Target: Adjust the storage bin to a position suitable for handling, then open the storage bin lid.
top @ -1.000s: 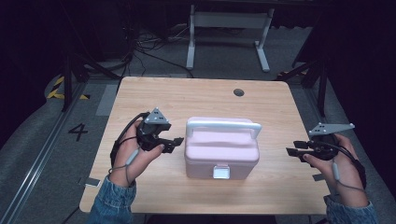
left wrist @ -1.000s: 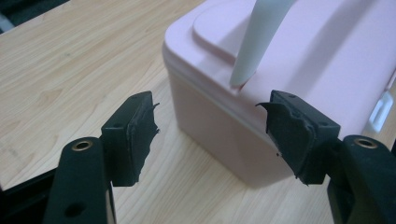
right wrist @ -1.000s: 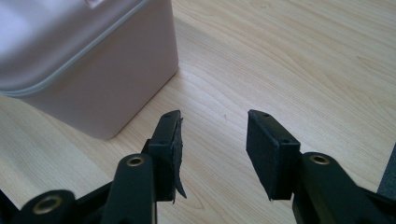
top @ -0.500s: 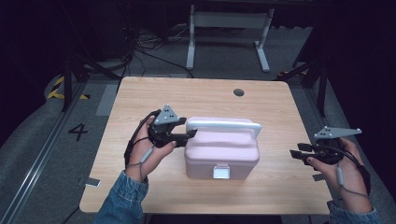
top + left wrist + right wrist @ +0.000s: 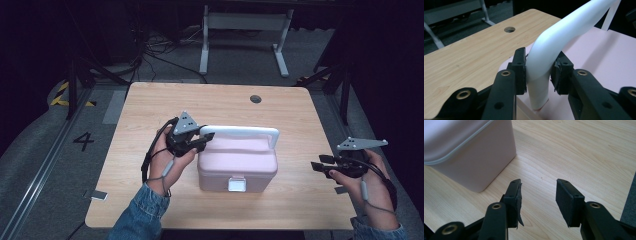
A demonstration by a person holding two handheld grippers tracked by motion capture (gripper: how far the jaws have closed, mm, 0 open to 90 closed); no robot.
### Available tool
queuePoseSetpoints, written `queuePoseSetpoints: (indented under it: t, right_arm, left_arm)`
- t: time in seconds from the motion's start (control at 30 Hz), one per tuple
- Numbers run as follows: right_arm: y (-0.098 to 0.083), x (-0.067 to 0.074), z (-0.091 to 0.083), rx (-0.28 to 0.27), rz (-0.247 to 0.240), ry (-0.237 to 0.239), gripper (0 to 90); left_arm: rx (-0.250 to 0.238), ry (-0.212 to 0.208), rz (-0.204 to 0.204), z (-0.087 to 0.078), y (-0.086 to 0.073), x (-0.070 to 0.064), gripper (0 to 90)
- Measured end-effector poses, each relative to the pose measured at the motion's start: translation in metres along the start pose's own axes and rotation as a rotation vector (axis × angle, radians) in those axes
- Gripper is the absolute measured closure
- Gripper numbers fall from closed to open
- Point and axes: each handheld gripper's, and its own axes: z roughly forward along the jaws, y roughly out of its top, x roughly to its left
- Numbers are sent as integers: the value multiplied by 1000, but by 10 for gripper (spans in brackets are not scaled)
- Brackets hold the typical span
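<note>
High view: pale pink lidded plastic box (image 5: pixel 237 167) sits mid-table on the light wooden tabletop (image 5: pixel 150 100), a white clasp on its near face, white arched carry handle (image 5: pixel 245 132) raised over the lid. Left gripper (image 5: pixel 206 137) at the handle's left end, jaws around it; left hand (image 5: pixel 167 157) beneath. Right gripper (image 5: pixel 320 166) near the table's right edge, well apart from the box. Left gripper view: both black pads (image 5: pixel 520 71) press against the handle's (image 5: pixel 544 57) bent corner, closed on it just above where it meets the lid. Right gripper view: jaws of the right gripper (image 5: pixel 537 202) parted wide, nothing between them, over bare wood; box corner (image 5: pixel 474 157) at upper left.
</note>
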Motion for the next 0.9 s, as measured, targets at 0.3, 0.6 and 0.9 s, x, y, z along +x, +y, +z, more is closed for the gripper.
queuePoseSetpoints:
  t: [0.3, 0.6, 0.9]
  right_arm:
    - [-1, 2, -2, -8, 2, -2, 570]
    - [-7, 4, -3, -12, 18, -10, 570]
    - [-9, 6, -9, -60, 3, -3, 583]
  left_arm:
    - [-16, 0, 3, -1, 5, 0, 689]
    - [-64, -13, -21, 1, 13, 8, 688]
    - [-110, -10, -45, 6, 20, 19, 689]
